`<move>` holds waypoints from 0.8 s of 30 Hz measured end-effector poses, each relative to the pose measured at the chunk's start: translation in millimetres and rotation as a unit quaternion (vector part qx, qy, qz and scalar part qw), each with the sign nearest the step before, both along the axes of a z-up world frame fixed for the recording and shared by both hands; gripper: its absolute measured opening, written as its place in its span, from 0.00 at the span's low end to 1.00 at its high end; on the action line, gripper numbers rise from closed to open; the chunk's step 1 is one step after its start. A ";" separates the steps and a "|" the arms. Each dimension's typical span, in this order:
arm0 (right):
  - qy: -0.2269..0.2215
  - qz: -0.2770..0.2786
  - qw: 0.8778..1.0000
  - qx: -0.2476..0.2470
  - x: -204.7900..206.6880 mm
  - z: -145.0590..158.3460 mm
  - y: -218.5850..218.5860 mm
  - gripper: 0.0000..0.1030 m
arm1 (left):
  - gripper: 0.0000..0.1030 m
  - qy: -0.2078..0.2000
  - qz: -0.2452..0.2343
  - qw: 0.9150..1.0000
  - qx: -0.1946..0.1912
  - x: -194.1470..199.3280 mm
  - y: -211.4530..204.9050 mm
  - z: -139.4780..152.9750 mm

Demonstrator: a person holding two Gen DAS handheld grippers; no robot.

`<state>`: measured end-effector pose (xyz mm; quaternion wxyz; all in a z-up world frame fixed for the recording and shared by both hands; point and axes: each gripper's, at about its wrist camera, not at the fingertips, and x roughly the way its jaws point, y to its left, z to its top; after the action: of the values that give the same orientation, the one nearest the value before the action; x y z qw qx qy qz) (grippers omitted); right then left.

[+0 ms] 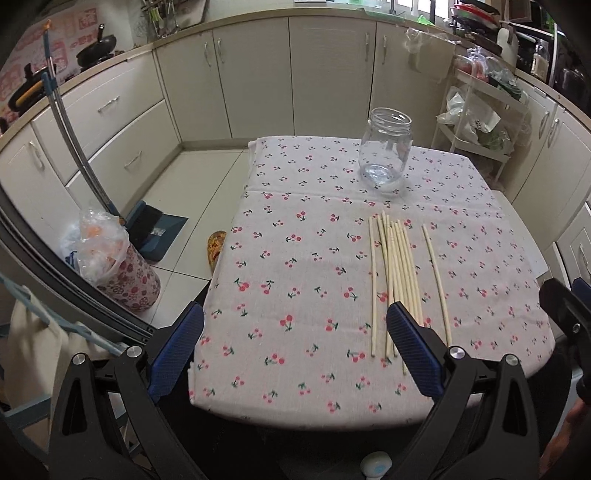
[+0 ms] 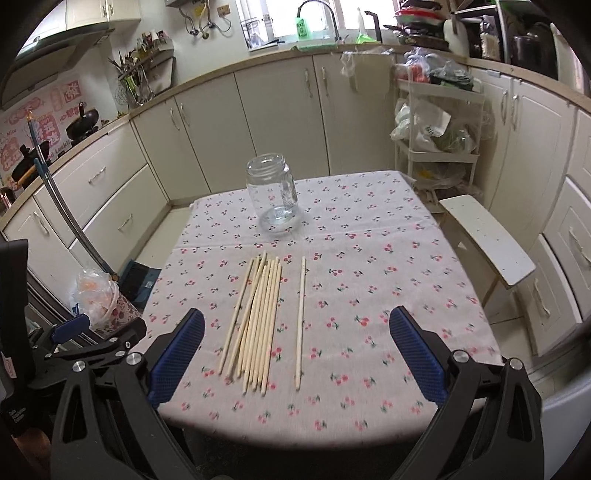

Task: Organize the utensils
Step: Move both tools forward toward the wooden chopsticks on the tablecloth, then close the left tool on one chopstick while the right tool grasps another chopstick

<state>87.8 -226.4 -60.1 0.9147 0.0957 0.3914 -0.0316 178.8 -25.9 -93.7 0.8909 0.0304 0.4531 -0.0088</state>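
1. Lying flat on the cherry-print tablecloth (image 2: 369, 280), a bundle of pale wooden chopsticks (image 2: 256, 317) sits near the table's front edge, sticks side by side and partly crossing; one single chopstick (image 2: 300, 321) lies apart to the right of the bundle, roughly parallel with it.
2. A clear glass jar (image 2: 273, 192) stands upright and lidless farther back on the cloth, well apart from the sticks; nothing is visible inside it.
3. The left gripper (image 1: 295, 347) hovers over the table's near left edge, jaws spread wide and holding nothing; its right blue pad overlaps the near ends of the bundle (image 1: 397, 284) in view, though contact cannot be told.
4. The right gripper (image 2: 297, 350) hangs above the front edge, jaws likewise wide apart and empty; the chopsticks' near ends lie between its two pads in view.
5. Writing: pink decorated wall tiles (image 2: 40, 122) at the left carry lettering, too small to read with certainty; a green tag (image 2: 303, 26) by the tap is illegible.
6. A white stool (image 2: 487, 236) stands just beside the table's right side; a floral bin with a plastic bag (image 1: 118, 266) and a dustpan (image 1: 159, 232) stand on the floor at the left.
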 end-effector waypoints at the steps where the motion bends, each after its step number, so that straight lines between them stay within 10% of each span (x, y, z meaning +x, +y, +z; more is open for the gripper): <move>1: 0.003 0.001 1.000 0.000 3.9 -4.2 0.4 0.93 | 0.92 0.003 0.000 1.000 -0.001 4.4 -0.1 -3.1; 5: 0.012 0.010 1.000 -0.004 27.7 -22.8 -1.6 0.91 | 0.92 0.012 0.002 1.000 -0.004 25.5 -0.8 -19.8; 16: 0.080 0.042 0.996 -0.005 102.6 -92.1 -2.7 0.40 | 0.92 0.024 -0.011 1.000 -0.013 71.7 -16.3 -51.2; 24: 0.110 0.063 0.991 -0.033 128.1 -120.6 1.8 0.31 | 0.92 0.031 -0.021 0.999 -0.011 107.2 -38.2 -74.7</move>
<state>215.9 -224.6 -180.8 0.8689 0.0360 0.4937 0.0031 286.0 -64.2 -168.4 0.8762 0.0294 0.4799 -0.0332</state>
